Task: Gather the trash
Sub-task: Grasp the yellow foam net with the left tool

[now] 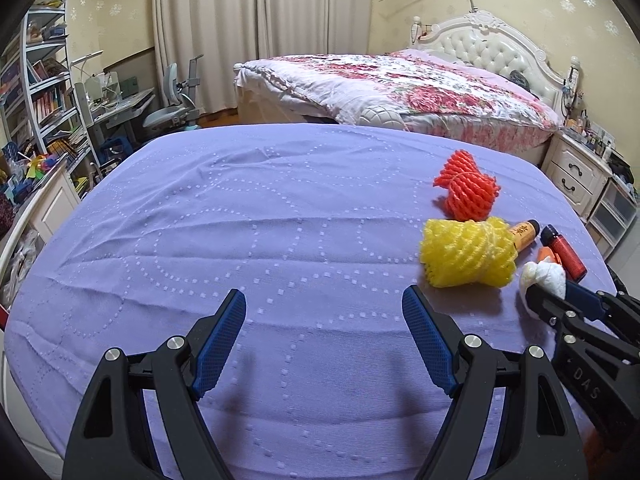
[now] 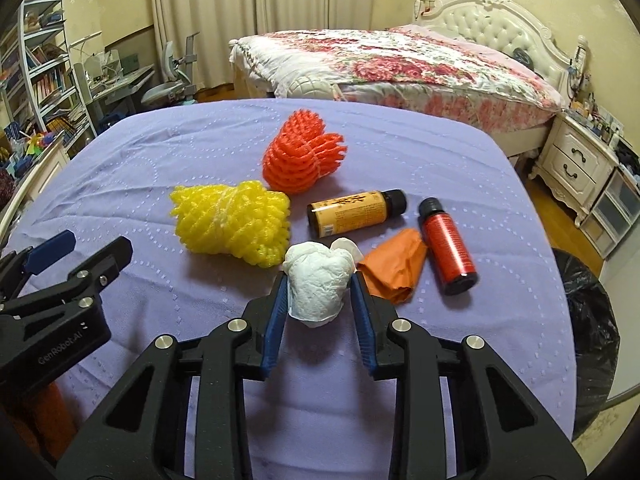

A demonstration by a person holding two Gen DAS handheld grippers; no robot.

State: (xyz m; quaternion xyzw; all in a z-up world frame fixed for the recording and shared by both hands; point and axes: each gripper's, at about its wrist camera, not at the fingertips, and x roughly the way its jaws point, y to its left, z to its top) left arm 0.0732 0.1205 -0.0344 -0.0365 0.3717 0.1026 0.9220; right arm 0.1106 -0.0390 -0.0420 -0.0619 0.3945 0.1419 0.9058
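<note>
At the lower centre of the right wrist view, the right gripper (image 2: 320, 300) clamps the crumpled tissue (image 2: 318, 280) across its middle; it looks light, soft and squashable. The left gripper (image 1: 324, 336) hangs open over the purple cloth (image 1: 240, 220).

- My left wrist camera is looking down along its fingers, close over the purple cloth (image 1: 280, 208).
- My right camera is facing the same way, nearer the yellow net (image 2: 232, 224), which both are sharing.
</note>
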